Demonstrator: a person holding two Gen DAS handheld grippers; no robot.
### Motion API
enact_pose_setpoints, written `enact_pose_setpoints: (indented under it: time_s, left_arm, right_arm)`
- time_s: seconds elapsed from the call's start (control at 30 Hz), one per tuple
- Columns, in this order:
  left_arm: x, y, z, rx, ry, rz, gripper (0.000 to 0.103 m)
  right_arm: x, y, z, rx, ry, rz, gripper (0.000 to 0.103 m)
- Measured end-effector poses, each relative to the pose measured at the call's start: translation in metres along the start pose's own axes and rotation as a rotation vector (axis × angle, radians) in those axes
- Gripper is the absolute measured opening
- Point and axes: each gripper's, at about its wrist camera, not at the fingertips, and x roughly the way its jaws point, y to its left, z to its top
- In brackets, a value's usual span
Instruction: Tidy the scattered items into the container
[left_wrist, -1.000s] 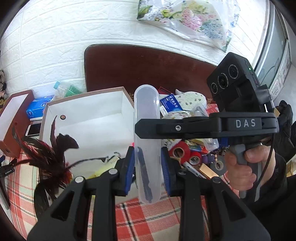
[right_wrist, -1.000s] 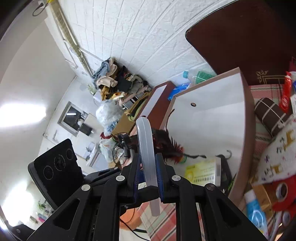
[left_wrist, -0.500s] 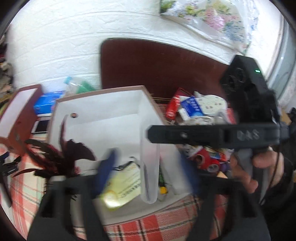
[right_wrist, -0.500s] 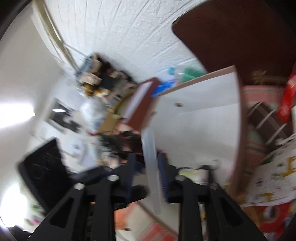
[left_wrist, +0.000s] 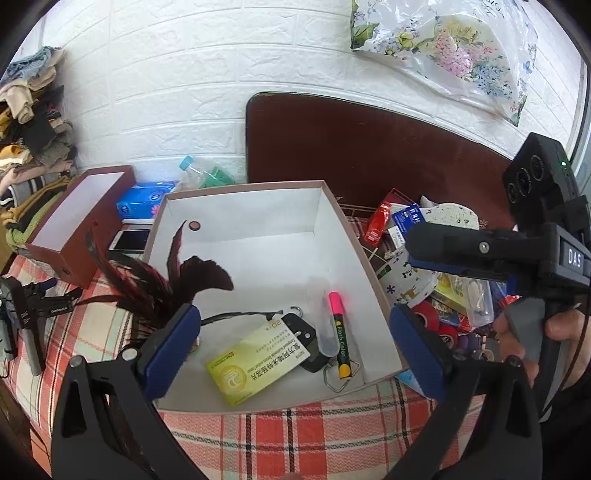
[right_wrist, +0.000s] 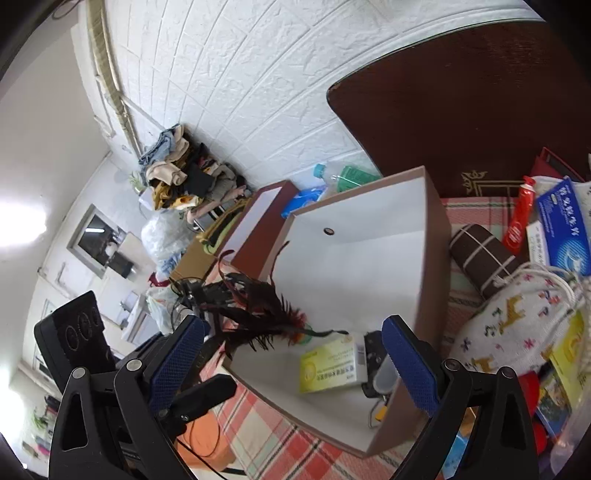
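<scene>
From your left wrist camera, your left tongs (left_wrist: 295, 339) are spread wide and hold nothing. The white box (left_wrist: 255, 206) sits on the plaid cloth (left_wrist: 280, 432) right in front of them. Inside it, between the two blue pads, lie a clear plastic case (left_wrist: 325, 325), a pink and yellow marker (left_wrist: 340, 339), a yellow-green packet (left_wrist: 258, 360) and a dark feather toy (left_wrist: 166, 280). The clear case touches the marker. Your right tongs (left_wrist: 461, 254) reach in from the right side, level, above the pile of loose things (left_wrist: 436, 288).

From your right wrist camera, your right tongs (right_wrist: 291, 358) are spread wide too, with nothing in them. They point down at the near corner of the box (right_wrist: 432, 236). The packet (right_wrist: 332, 363) and the end of the clear case (right_wrist: 384, 374) show between the pads. A cloth pouch (right_wrist: 517, 325) lies just to the right.
</scene>
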Motion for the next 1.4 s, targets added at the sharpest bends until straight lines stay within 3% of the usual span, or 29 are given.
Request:
enact_pose_setpoints:
  time_s: [0.1,0.43,0.67,0.9,1.4]
  left_arm:
    - [-0.005,0.0,-0.007,-0.024,-0.006,0.025,0.102]
    - [-0.024,0.0,-0.041,-0.074,0.023,0.087,0.102]
    - [-0.033,-0.002,-0.053,-0.08,0.025,0.118,0.102]
    - [-0.033,-0.004,-0.058,-0.082,0.041,0.119,0.102]
    - [-0.04,-0.009,-0.073,-0.088,0.053,0.109,0.103]
  right_arm:
    - [-0.008,0.007,-0.008,-0.031,-0.008,-0.031,0.098]
    - [-0.001,0.043,-0.032,-0.21,0.04,-0.26,0.103]
    - [0.011,0.058,-0.046,-0.248,0.092,-0.364,0.103]
    - [0.01,0.068,-0.056,-0.282,0.098,-0.409,0.103]
    - [0.007,0.079,-0.072,-0.284,0.094,-0.416,0.103]
